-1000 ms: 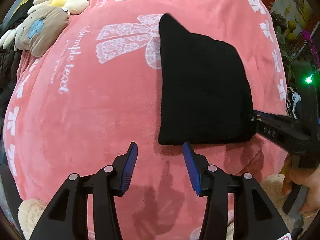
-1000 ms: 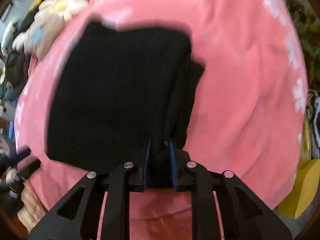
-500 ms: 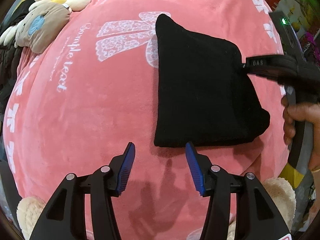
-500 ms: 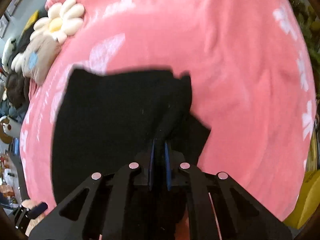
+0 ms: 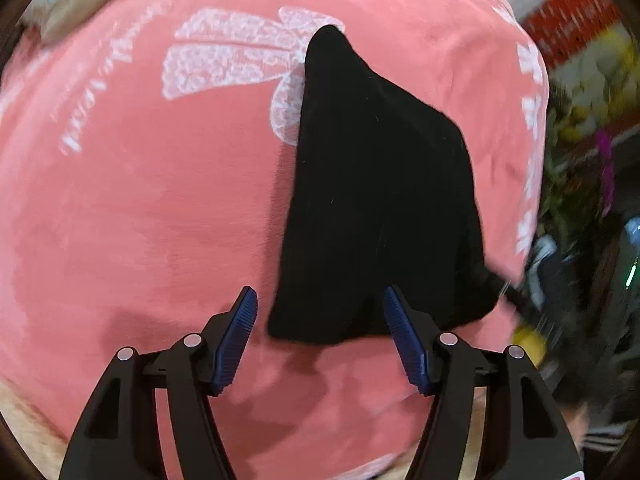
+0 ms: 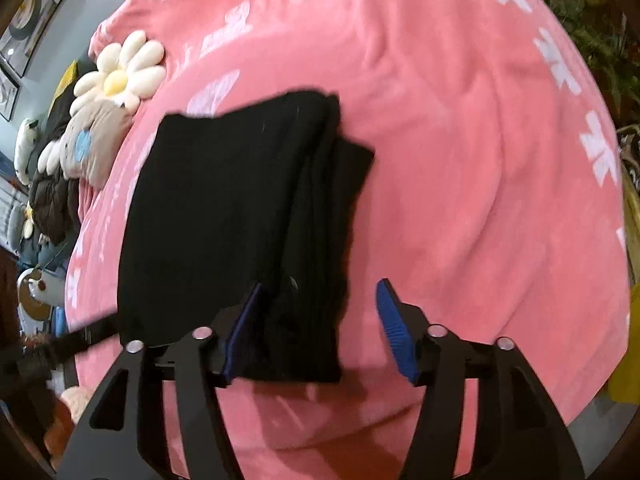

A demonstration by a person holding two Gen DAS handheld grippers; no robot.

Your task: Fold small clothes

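Black folded garment [image 6: 224,216] lies on the pink blanket [image 6: 460,160] under the right gripper [image 6: 318,330], whose jaws have just sprung apart, empty. Left gripper [image 5: 318,336] gapes too, its near hem between the pads; any snag could drag the loose layers open.

— How does the left gripper [image 5: 316,336] stand?
— Tilted steeply downward, its blue-padded jaws spread wide; they have just been opening, and the pads press on nothing.
— And the right gripper [image 6: 318,328]?
— Also angled down. Its jaws have just been opening too and now stand well apart, gripping nothing.
— Any hand visible?
— None that can be made out clearly.
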